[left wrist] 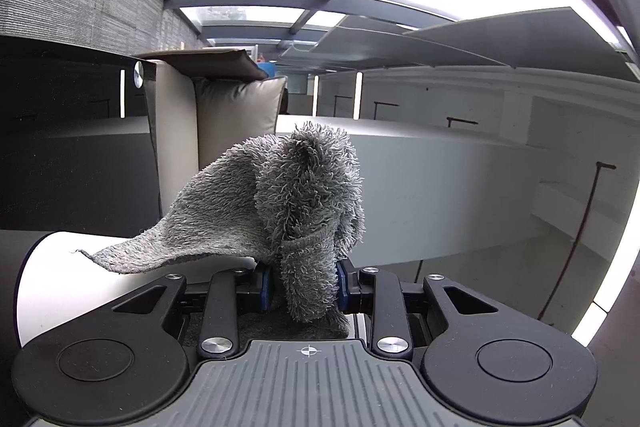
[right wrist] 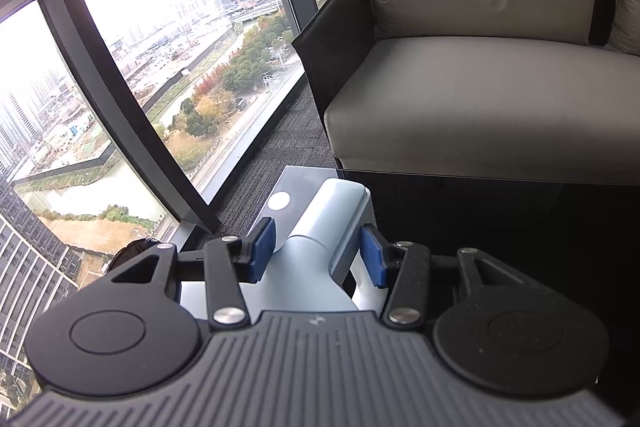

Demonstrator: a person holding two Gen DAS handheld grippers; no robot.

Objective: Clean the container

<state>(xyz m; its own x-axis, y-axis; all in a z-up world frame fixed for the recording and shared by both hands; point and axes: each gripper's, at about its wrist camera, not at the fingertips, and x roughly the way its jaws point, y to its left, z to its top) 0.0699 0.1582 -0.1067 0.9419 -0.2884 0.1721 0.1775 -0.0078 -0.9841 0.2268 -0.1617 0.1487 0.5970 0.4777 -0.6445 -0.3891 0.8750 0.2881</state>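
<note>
Grey terry cloth (left wrist: pixel 280 203) is bunched between your left gripper (left wrist: pixel 301 285) pads, clamped there, with a loose flap flaring out to the left over a white rounded surface (left wrist: pixel 60 267). That flap is your risk: it could drag or snag and pull the cloth out of a narrow pinch.

Over to the right wrist view: your right gripper (right wrist: pixel 318 253) sits astride a pale blue container (right wrist: pixel 326 223), blue pads just beside its sides. I cannot tell whether they actually bite or stand slightly off. If they're loose, wiping pressure could twist or tip it on the glossy dark table (right wrist: pixel 500 227), near the edge by the window (right wrist: pixel 140 67).
</note>
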